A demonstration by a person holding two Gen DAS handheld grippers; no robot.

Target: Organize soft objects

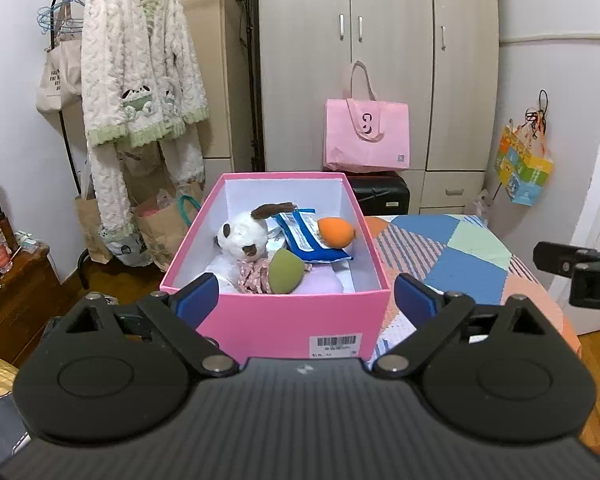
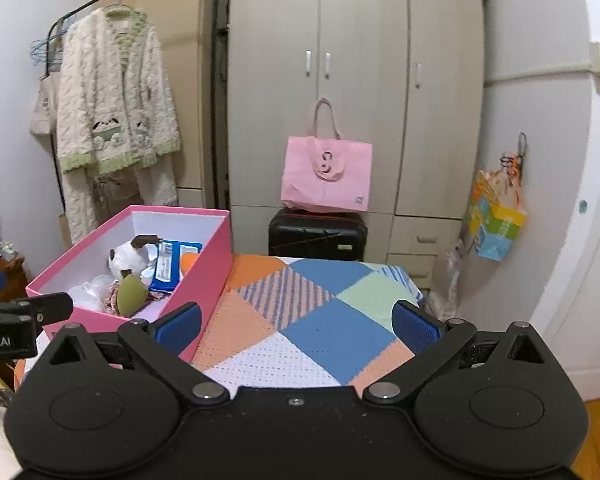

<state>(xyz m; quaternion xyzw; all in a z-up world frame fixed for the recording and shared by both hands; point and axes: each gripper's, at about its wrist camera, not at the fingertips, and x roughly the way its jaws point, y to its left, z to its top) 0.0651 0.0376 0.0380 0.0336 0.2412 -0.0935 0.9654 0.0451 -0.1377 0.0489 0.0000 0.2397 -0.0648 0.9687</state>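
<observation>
Orange sponge mostly hidden behind pink box wall, barcode label print unreadable

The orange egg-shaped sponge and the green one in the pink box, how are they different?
The orange egg-shaped sponge lies at the far end of the pink box on a blue packet; the olive-green sponge lies nearer, beside the white plush dog. Both are smooth and rounded.

"bot.AI" on the left tool, letter "D" on the right tool

box: matt pink card | plush dog: fuzzy cloth
</observation>
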